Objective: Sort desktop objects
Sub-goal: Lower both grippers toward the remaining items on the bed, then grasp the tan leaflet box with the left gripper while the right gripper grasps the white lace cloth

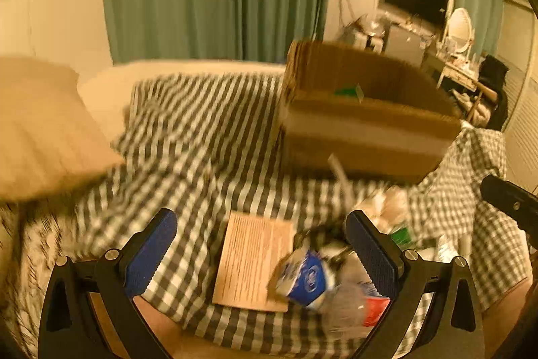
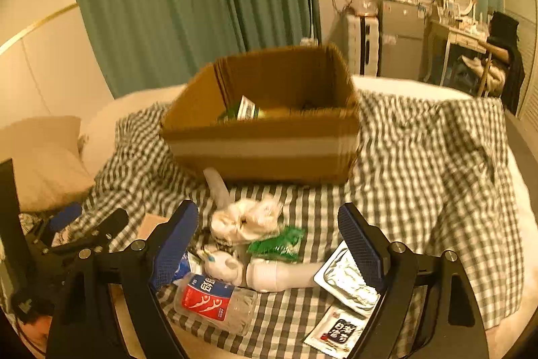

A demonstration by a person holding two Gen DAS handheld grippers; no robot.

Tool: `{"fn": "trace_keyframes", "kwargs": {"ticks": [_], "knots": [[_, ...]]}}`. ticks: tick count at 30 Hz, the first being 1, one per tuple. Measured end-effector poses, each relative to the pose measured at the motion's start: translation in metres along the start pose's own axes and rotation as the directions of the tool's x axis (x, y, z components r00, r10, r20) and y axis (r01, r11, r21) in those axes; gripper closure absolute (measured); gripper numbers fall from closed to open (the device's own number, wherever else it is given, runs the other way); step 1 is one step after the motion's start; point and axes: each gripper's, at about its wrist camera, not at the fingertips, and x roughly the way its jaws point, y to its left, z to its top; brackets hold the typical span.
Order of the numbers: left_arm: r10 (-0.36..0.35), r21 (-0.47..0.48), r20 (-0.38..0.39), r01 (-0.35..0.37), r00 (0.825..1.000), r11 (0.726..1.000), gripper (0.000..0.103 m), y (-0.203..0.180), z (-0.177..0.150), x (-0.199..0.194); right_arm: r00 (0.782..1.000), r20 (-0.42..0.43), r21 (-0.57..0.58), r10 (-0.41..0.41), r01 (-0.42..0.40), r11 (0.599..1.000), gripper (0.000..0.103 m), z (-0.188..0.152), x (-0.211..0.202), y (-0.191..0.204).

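Motion blur smears the cardboard box (image 1: 363, 123) and the blue-labelled packet (image 1: 307, 278) beyond reading.

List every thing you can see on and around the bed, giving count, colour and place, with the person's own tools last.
cardboard box: one, brown, on the checked blanket, far side
green packet: one, inside the box
plastic bottle: one, clear with red label, near edge
white bottle: one, lying beside it
foil pouch: one, silver, right
green wrapper: one, centre
printed card: one, tan, left
blue-and-white carton: one, on the card's corner
pillow: one, cream, left
left gripper: open
right gripper: open
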Motion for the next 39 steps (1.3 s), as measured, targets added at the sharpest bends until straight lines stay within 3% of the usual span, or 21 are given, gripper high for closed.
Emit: {"fn": "trace_keyframes", "kwargs": {"ticks": [8,15,24,29,30,32,33,35,39], "knots": [[-0.054,-0.034,-0.109,0.050,0.993,0.998,0.000,0.007,-0.022,0.051,0.996,-0.084,-0.029,0.008,-0.011,1.000,0.018,-0.009,0.055,0.010],[-0.056,-0.067,-0.181,0.045,0.982,0.997,0.000,0.014,-0.026,0.082,0.988,-0.153,-0.023,0.023,-0.027,0.999,0.018,-0.015,0.100,0.016],[-0.027,0.027,-0.210,0.033,0.977,0.999,0.000,-0.009,-0.025,0.106,0.979,-0.202,-0.028,0.019,-0.025,0.999,0.018,-0.020,0.132,0.020],[-0.010,0.007,-0.198,0.011,0.980,1.000,0.014,-0.007,-0.025,0.108,0.978,-0.210,-0.029,0.011,-0.017,0.999,0.018,-0.022,0.138,0.018],[-0.009,0.001,-0.190,0.009,0.982,1.000,0.016,-0.006,-0.025,0.106,0.977,-0.211,-0.030,0.010,-0.017,0.999,0.021,-0.022,0.139,0.017],[-0.009,-0.003,-0.178,0.009,0.984,1.000,0.021,-0.005,-0.024,0.102,0.976,-0.216,-0.038,0.002,-0.010,0.999,0.045,-0.023,0.140,0.017],[-0.012,-0.004,-0.177,0.012,0.984,1.000,0.021,-0.003,-0.024,0.103,0.975,-0.221,-0.041,0.000,-0.010,0.999,0.049,-0.024,0.141,0.018],[-0.014,-0.001,-0.173,0.014,0.985,1.000,0.021,-0.003,-0.024,0.102,0.974,-0.227,-0.047,0.002,-0.013,0.999,0.068,-0.025,0.141,0.018],[-0.005,0.012,-0.164,0.007,0.987,1.000,0.022,-0.003,-0.024,0.099,0.980,-0.199,-0.052,-0.011,0.000,0.999,0.083,-0.025,0.133,0.017]]}}
